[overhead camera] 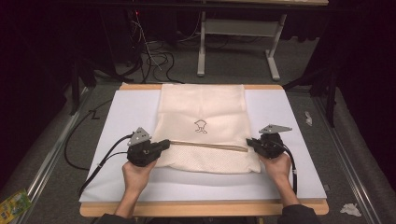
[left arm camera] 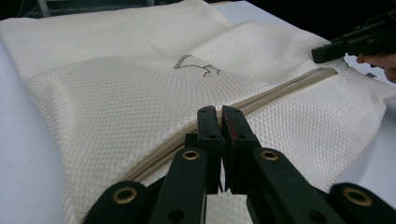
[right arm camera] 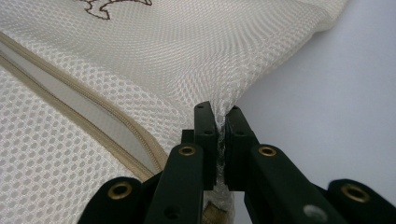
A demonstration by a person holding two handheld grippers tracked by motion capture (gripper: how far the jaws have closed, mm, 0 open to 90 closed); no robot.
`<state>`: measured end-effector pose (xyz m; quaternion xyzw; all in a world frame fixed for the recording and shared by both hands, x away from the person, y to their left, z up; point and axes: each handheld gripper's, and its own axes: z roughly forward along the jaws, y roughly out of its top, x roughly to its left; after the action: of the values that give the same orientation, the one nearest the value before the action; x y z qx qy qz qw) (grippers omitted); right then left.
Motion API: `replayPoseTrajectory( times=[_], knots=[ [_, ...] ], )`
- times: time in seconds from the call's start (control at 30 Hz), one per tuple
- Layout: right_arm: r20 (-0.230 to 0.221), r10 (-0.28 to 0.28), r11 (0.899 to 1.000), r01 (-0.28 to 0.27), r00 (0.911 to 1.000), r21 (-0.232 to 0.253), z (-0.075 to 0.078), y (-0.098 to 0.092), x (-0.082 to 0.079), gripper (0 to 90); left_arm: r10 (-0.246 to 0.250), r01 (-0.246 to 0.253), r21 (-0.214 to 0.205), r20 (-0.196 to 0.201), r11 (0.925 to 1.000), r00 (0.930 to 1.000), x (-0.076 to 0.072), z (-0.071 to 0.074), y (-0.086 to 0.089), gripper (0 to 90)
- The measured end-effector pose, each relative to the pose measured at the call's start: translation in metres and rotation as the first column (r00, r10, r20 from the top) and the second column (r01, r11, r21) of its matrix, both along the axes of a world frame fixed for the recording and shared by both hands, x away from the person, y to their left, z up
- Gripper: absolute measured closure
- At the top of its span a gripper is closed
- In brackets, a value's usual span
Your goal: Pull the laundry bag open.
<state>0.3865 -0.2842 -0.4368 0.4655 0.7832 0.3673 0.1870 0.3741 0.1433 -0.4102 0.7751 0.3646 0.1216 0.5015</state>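
Observation:
A cream mesh bag (overhead camera: 203, 112) lies flat on the white board (overhead camera: 126, 112), with a small dark outline figure (overhead camera: 201, 126) stitched on it. A tan zipper (overhead camera: 210, 145) runs across its near part. My left gripper (overhead camera: 167, 143) is at the zipper's left end. In the left gripper view its jaws (left arm camera: 220, 116) are pressed together on the bag (left arm camera: 116, 93) right where the zipper (left arm camera: 280, 91) starts. My right gripper (overhead camera: 249, 141) holds the bag's right edge by the zipper's other end. Mesh (right arm camera: 187, 56) is pinched between its closed jaws (right arm camera: 220, 114), next to the zipper (right arm camera: 93, 116).
The board rests on a wooden tabletop (overhead camera: 201, 208). White surface lies bare on either side of the bag and in front of it. Behind the table are floor cables (overhead camera: 154, 58) and a grey stand (overhead camera: 238, 28). Crumpled paper (overhead camera: 350, 209) and a green packet (overhead camera: 14, 203) lie on the floor.

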Motion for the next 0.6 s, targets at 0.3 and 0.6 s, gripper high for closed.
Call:
replayPoseTrajectory(
  times=[0.3,0.6],
  knots=[
    [-0.005,-0.005,1.000,0.005,1.0000,-0.007,0.000,0.000,0.000,87.7,0.011,-0.011,-0.008,0.011,0.9999,0.9999,-0.001,0.001,0.007,87.1],
    [0.000,-0.003,1.000,0.003,1.0000,-0.012,0.001,0.000,-0.001,87.7,0.034,-0.034,0.003,0.004,0.9994,0.9994,0.000,0.000,0.013,87.1]
  ],
)
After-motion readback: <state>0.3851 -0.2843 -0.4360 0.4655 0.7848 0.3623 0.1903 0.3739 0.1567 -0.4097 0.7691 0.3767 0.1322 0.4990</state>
